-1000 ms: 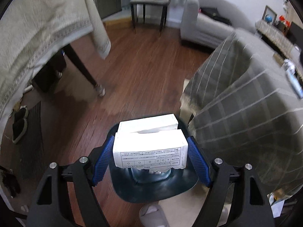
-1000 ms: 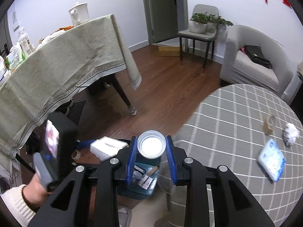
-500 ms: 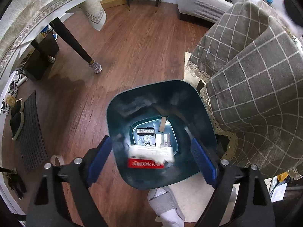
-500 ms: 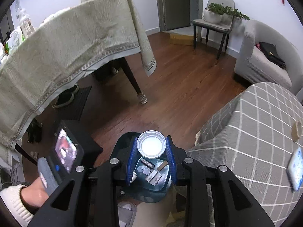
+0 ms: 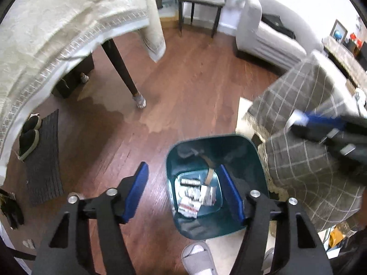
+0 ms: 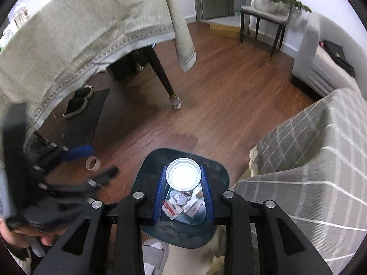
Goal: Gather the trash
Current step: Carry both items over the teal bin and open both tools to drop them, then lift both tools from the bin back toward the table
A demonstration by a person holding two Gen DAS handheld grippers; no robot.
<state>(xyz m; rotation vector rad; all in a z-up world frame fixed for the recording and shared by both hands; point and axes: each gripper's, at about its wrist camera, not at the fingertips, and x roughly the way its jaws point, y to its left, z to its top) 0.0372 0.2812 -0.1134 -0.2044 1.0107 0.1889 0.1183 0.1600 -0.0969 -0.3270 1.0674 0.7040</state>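
Several bits of trash already lie in the teal bin (image 5: pixel 213 151); the left gripper (image 5: pixel 183 190), jaws just narrowing, is empty, while the right gripper (image 6: pixel 183 190) grips a cup (image 6: pixel 183 174) above it, not yet dropped.

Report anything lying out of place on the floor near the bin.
A tape roll lies loose on the wooden floor, left of the teal bin, not in it. It looks like stray trash; nothing appears spilled.
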